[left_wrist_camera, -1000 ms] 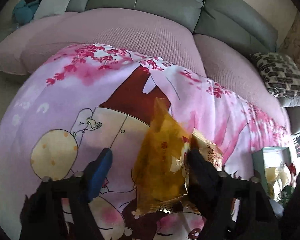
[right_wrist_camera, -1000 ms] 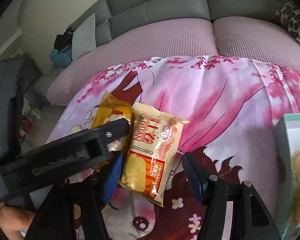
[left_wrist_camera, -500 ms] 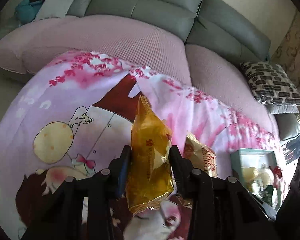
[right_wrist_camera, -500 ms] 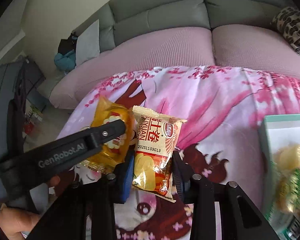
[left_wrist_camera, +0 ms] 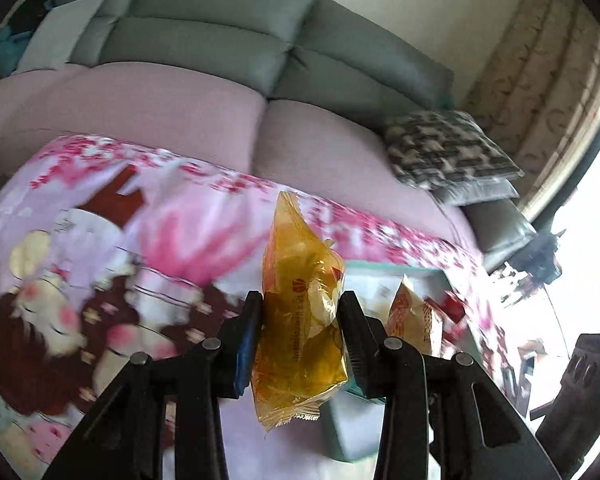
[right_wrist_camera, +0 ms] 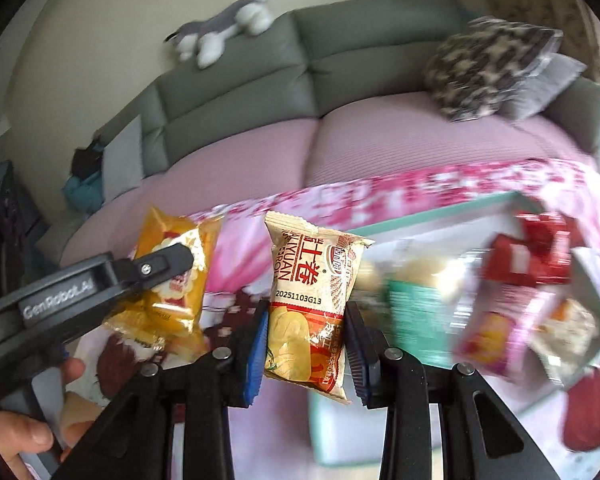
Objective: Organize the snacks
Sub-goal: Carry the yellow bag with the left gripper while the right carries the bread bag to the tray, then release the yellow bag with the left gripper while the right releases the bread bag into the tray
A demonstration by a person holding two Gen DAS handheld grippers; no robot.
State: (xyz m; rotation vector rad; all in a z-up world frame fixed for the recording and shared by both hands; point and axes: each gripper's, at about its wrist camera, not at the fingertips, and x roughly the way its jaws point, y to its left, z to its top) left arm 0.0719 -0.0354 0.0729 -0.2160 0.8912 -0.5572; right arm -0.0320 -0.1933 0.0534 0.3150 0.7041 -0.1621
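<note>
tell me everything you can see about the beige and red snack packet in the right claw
The beige and red snack packet is a small sealed plastic pouch with crimped ends, red lettering, a printed date code and a picture of yellowish food. It stands upright, pinched at its lower half between the right claw, lifted clear of the pink printed blanket.

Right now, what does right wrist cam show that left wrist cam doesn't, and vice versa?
Right wrist only: a hand on the left gripper's handle, the stuffed dog whole, red packets in the teal box.
Left wrist only: the curtain and bright window.
Both: left gripper shut on the yellow packet, right gripper shut on the beige packet, the sofa, the patterned pillow.
</note>
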